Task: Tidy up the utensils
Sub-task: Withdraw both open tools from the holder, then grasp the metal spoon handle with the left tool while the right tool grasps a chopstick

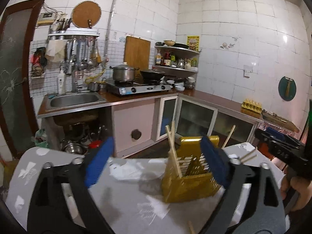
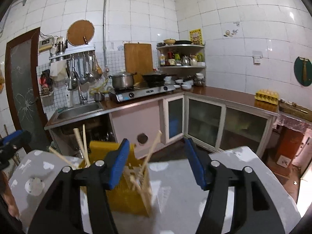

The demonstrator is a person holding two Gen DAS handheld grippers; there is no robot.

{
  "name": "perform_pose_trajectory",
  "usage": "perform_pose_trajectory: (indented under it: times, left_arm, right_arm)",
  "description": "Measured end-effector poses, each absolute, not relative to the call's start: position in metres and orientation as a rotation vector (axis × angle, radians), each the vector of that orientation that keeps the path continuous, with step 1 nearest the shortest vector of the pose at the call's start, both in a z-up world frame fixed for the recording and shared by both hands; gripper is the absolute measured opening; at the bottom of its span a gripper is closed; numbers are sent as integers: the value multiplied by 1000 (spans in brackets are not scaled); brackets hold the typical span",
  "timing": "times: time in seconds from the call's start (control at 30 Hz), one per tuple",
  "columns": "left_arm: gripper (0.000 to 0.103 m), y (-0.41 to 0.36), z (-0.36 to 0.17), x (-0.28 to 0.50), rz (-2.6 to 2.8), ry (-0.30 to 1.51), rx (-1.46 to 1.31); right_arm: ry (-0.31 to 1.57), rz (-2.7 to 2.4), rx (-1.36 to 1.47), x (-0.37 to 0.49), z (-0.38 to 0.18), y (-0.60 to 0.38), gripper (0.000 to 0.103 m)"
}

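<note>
Both tongs spread, empty. Holder (image 1: 190, 177) with upright chopsticks (image 1: 173, 152) sits lower right, beside left tongs (image 1: 156, 165); right tongs (image 2: 157, 163) nearer.

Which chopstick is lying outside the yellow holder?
The lone chopstick on the grey table, nearest the left wrist camera; the others stand in the yellow holder.

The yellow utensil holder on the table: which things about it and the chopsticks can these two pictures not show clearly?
- Yellow holder: in the left wrist view its right side is behind the left gripper finger.
- Chopsticks: motion blur in the right wrist view prevents counting them.
- Loose chopstick: cut off by the bottom edge, left wrist view.
- Holder's left part: covered by the right gripper finger in the right wrist view.
</note>
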State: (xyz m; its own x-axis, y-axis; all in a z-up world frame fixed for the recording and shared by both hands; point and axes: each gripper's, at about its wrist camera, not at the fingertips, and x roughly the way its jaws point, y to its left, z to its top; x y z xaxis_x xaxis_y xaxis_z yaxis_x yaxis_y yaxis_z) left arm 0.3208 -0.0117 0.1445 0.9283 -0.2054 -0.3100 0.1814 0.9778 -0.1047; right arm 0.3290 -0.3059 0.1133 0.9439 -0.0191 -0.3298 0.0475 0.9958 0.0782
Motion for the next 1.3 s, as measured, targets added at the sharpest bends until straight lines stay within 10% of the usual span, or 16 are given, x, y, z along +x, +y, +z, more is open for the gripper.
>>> perform_pose_trajectory:
  times: [0.77,1.13,1.3]
  left_arm:
    - [98,61,4,287,-63,699,-2]
    - [98,72,-6,286,-62,743,-24]
    - [98,59,-6,286,-94,766,-35]
  right_arm:
    - [761,-3,59,317,-46,-205,70]
    - [882,26,31,339,-70,-163,9]
    - [890,51,45,337,-64,-172,6]
